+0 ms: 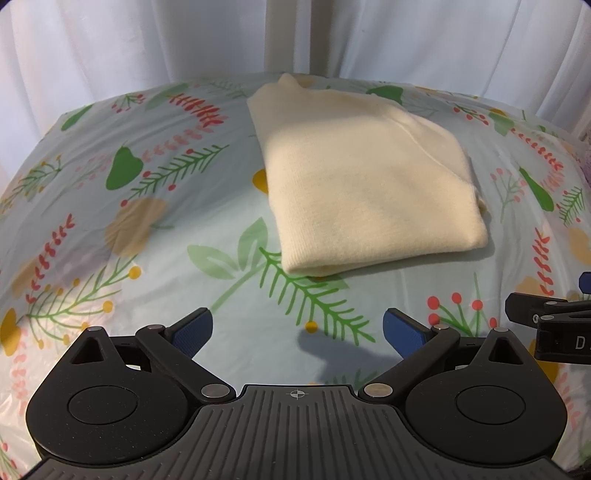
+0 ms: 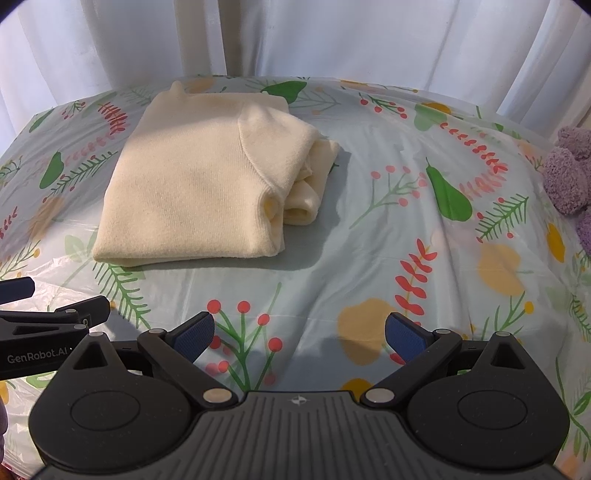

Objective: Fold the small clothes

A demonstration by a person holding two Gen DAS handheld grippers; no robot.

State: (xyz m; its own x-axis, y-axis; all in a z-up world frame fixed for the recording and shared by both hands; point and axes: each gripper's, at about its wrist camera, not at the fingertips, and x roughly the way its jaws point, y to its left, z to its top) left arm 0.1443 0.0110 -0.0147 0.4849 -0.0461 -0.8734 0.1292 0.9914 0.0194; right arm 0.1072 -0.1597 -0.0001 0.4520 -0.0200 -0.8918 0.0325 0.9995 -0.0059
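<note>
A cream knit garment [image 1: 365,184] lies folded into a thick rectangle on the floral tablecloth [image 1: 147,206]. In the right wrist view the same cream garment [image 2: 195,184] shows tucked sleeve rolls along its right edge. My left gripper [image 1: 297,330] hovers open over the cloth, short of the garment's near edge, with nothing between its blue pads. My right gripper [image 2: 299,332] is also open and empty, to the right of the left one and nearer than the garment. Each gripper shows at the edge of the other's view.
A fuzzy purple item [image 2: 569,177] sits at the table's right edge. White curtains [image 1: 129,40] hang behind the table, with a pale upright post [image 1: 288,35] at the far edge. Bare floral cloth [image 2: 406,240] stretches to the right of the garment.
</note>
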